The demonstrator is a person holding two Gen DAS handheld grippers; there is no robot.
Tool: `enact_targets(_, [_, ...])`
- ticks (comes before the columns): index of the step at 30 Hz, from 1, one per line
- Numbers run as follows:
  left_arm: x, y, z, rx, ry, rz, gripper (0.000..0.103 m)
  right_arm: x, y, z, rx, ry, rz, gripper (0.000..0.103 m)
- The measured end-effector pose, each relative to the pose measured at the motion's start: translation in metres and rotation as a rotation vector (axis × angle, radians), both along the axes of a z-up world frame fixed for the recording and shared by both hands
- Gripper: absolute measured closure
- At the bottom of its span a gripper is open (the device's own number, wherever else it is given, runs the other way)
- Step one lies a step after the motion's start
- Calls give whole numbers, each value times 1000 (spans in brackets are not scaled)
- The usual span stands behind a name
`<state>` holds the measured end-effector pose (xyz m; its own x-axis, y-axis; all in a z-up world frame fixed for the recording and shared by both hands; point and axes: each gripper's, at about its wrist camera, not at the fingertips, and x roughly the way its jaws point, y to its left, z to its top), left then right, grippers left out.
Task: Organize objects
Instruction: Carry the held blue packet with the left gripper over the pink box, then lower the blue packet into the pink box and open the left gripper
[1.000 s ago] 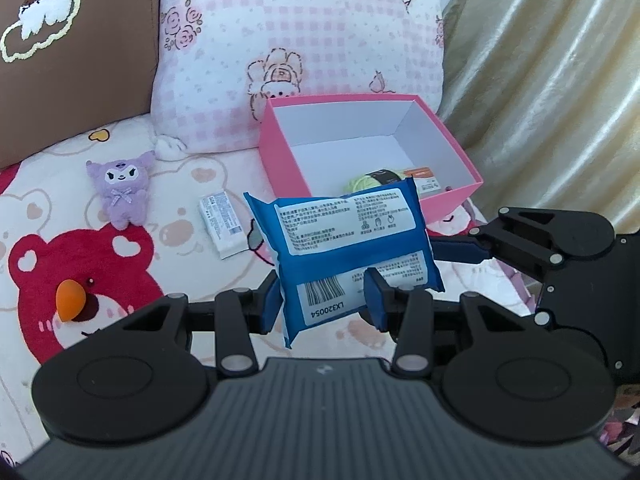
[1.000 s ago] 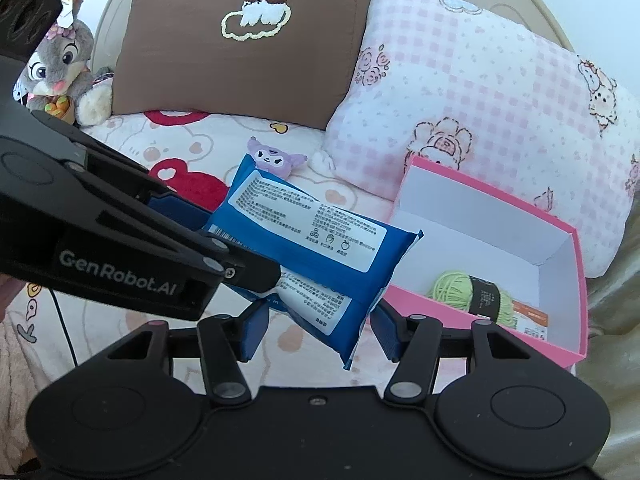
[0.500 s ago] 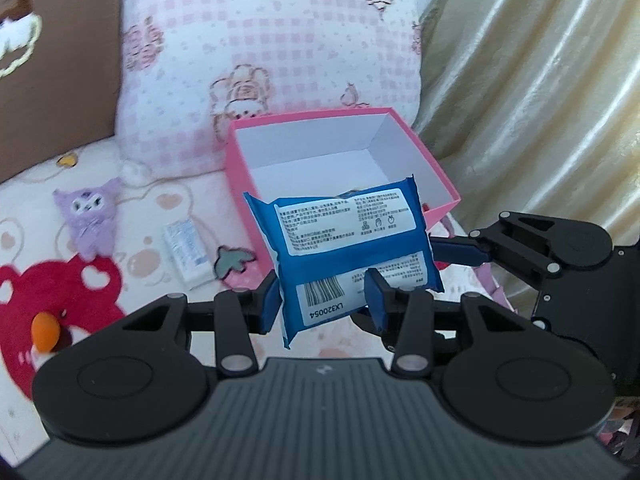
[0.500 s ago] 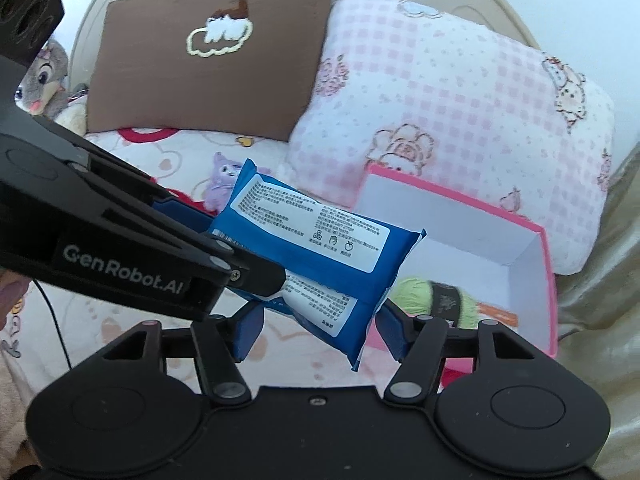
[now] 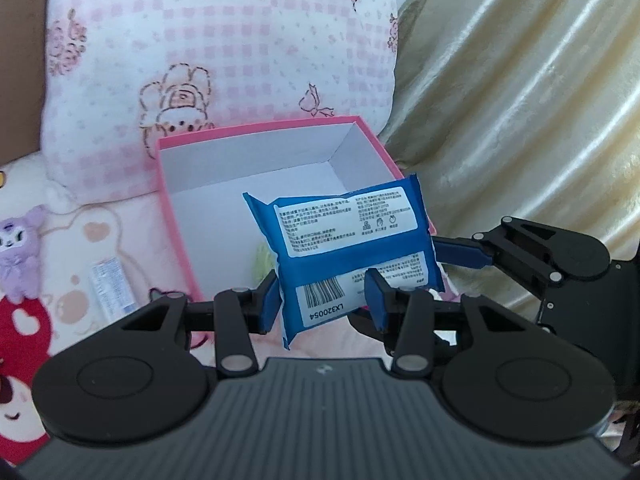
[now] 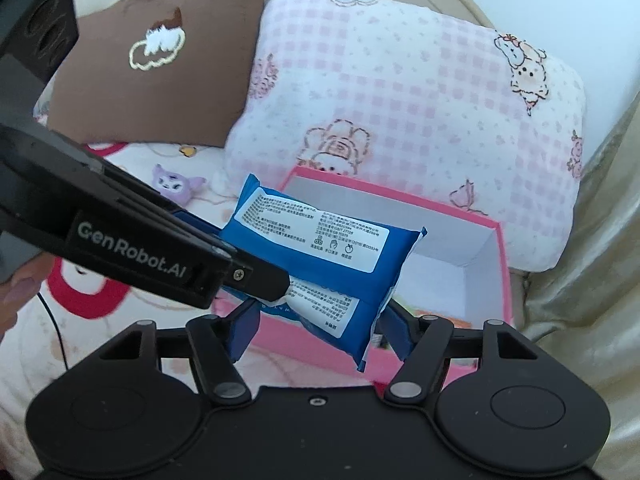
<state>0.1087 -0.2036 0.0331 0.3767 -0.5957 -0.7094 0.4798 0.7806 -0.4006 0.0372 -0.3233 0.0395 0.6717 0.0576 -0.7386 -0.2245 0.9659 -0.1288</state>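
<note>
A blue wet-wipes pack point(image 5: 352, 248) with white labels is held in the air by both grippers. My left gripper point(image 5: 322, 300) is shut on its near end. My right gripper point(image 6: 320, 324) is shut on its other end, and it also shows in the left wrist view point(image 5: 460, 252). The pack point(image 6: 320, 256) hangs over the near edge of the open pink box point(image 5: 176, 216), which also shows in the right wrist view point(image 6: 500, 264). The pack hides most of what lies in the box; a bit of green yarn point(image 5: 262, 258) shows.
A pink checked pillow point(image 5: 224, 52) stands behind the box, a brown pillow point(image 6: 156, 64) to its left. A purple plush toy point(image 5: 18, 252) and a small white packet point(image 5: 110, 286) lie on the bedspread at left. A beige curtain point(image 5: 520, 100) hangs at right.
Both grippers have carried the pack toward the pink box, from beside it to over its near edge. The plush toy and packet have slid to the left of the view.
</note>
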Motion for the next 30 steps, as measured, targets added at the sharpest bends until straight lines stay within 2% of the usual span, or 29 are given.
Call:
enact_targets(4, [19, -22, -8, 1, 18, 14, 61, 19, -14, -7, -40, 5, 16, 31])
enact_targets(11, [49, -40, -21, -44, 27, 30, 61, 42, -28, -17, -114, -28, 1, 31])
enact_targets(15, [74, -52, -36, -73, 64, 42, 61, 65, -41, -32, -109, -3, -6, 32])
enact_targets(19, [97, -62, -48, -88, 75, 63, 61, 83, -43, -47, -176, -27, 9, 31])
enact_targets(23, [119, -69, -65, -116, 112, 93, 61, 105, -54, -60, -180, -1, 22, 31])
enact_targets(30, [141, -85, -93, -118, 165, 120, 61, 133, -71, -83, -192, 74, 49, 32])
